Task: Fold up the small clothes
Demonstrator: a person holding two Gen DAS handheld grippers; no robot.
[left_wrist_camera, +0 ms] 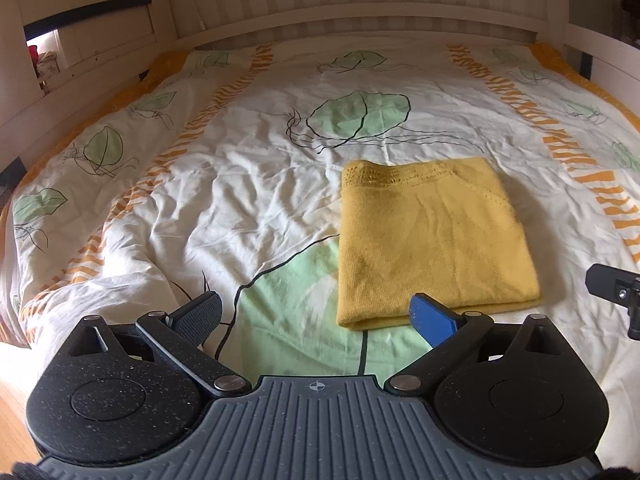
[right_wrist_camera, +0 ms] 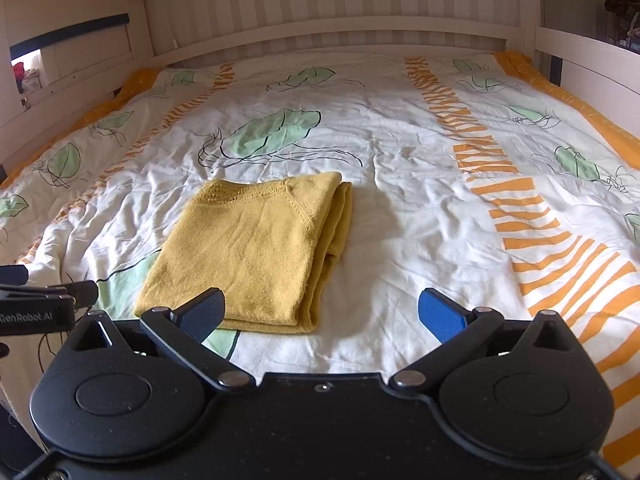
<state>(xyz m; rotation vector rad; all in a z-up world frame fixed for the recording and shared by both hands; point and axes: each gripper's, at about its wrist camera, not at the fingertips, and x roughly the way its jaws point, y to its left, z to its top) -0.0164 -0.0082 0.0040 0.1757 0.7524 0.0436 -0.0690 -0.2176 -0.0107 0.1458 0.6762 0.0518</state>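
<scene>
My left claw (left_wrist_camera: 316, 314) is spread wide and holds nothing; its black-padded finger (left_wrist_camera: 198, 314) and blue-padded finger (left_wrist_camera: 434, 316) hang above the near edge of the bed (left_wrist_camera: 240, 184). My right claw (right_wrist_camera: 322, 312) is likewise spread and empty, with a black pad (right_wrist_camera: 202, 314) on one side and a blue pad (right_wrist_camera: 442, 314) on the other.

The yellow sweater (left_wrist_camera: 432, 240) lies folded into a neat rectangle on the bed's quilt (right_wrist_camera: 420, 168), close to the near edge and roughly midway between the two side edges. Its openwork neckline (right_wrist_camera: 240, 194) faces the far edge, toward the slatted wooden headboard (right_wrist_camera: 320, 32). Stacked folded layers show along the sweater's right side in the right wrist view. Neither claw touches the sweater: in the left wrist view the blue-padded finger sits in front of its near hem, and in the right wrist view the black pad overlaps its near left corner.

The quilt is white with green leaf drawings and bands of orange stripes, and is visibly wrinkled. Part of the right tool (left_wrist_camera: 618, 290) shows at the right margin of the left wrist view.
</scene>
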